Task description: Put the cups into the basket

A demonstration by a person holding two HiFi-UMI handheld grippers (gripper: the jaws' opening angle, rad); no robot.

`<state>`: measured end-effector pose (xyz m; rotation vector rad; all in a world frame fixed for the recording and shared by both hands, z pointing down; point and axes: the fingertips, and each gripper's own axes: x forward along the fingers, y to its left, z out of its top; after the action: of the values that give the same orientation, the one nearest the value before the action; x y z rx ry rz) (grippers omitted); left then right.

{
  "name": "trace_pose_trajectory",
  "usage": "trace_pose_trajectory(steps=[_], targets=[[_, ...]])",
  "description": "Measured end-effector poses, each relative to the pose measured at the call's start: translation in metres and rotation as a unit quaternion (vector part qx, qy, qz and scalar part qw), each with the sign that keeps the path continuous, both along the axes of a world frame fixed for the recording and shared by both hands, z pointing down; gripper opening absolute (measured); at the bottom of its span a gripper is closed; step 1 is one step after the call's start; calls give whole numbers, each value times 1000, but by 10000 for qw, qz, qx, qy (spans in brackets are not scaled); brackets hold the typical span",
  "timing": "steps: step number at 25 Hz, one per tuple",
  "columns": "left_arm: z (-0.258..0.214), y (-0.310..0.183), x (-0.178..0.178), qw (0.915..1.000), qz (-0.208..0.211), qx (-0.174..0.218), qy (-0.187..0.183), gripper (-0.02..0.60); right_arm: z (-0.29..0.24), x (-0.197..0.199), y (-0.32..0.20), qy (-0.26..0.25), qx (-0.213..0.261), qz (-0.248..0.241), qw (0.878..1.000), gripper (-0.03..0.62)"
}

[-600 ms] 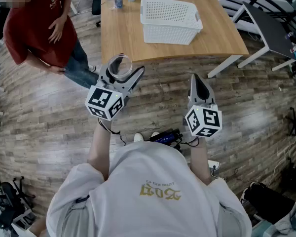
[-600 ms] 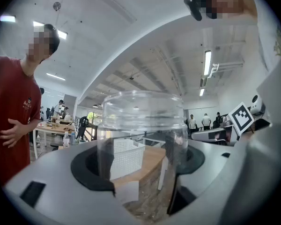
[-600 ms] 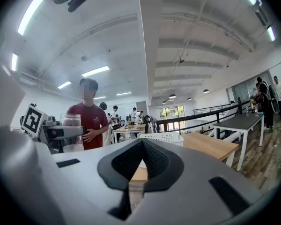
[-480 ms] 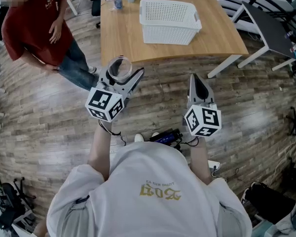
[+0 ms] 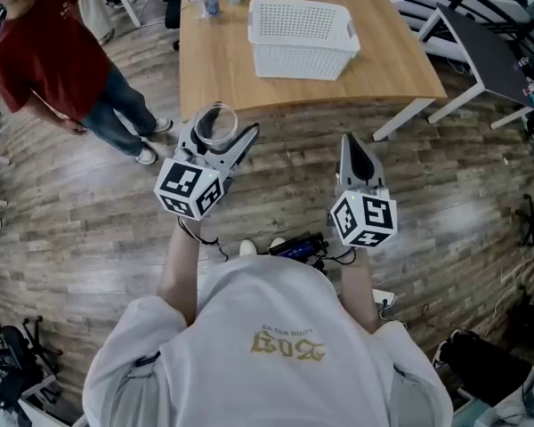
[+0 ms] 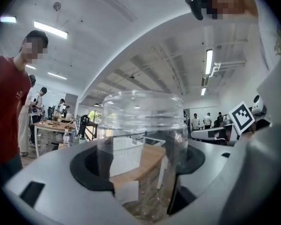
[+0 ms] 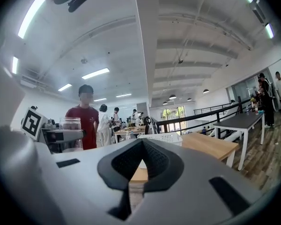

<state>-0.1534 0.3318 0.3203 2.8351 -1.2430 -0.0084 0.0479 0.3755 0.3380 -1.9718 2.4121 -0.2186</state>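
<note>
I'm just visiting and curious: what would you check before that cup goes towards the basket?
1. Grip: left tongs clamp clear plastic cup: ok.
2. Spare: right tongs shut, empty: ok.
3. Target: white perforated plastic basket upright on light wooden table: ok.
4. Position: cup above basket: not ok, short of the table.
5. Path: person in red shirt stands left of table: probably ok.

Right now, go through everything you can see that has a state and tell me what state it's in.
Left gripper: closed on the cup, held in the air short of the table.
Right gripper: jaws shut, nothing between them.
Cup: clear, looks empty, gripped between the left jaws, not yet in the basket.
Basket: upright on the table, open top, no cup visible inside.
Table: carries the basket.
</note>
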Motion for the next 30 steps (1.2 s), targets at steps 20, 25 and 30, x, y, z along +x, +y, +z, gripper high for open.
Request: trace_pose_trajectory(steps=[20,25,30], targets=[[6,12,28,9993,-362,-59,-66,350,8,41,2,-175,-13,-174,9997,9],[3,0,38,9994,-325,11,-79,350,9,51,-9,-224,-6,-107,9997,9],[1,-20,36,9994,-348,31,-56,350,9,50,-28,-224,-12,-125,9997,10]])
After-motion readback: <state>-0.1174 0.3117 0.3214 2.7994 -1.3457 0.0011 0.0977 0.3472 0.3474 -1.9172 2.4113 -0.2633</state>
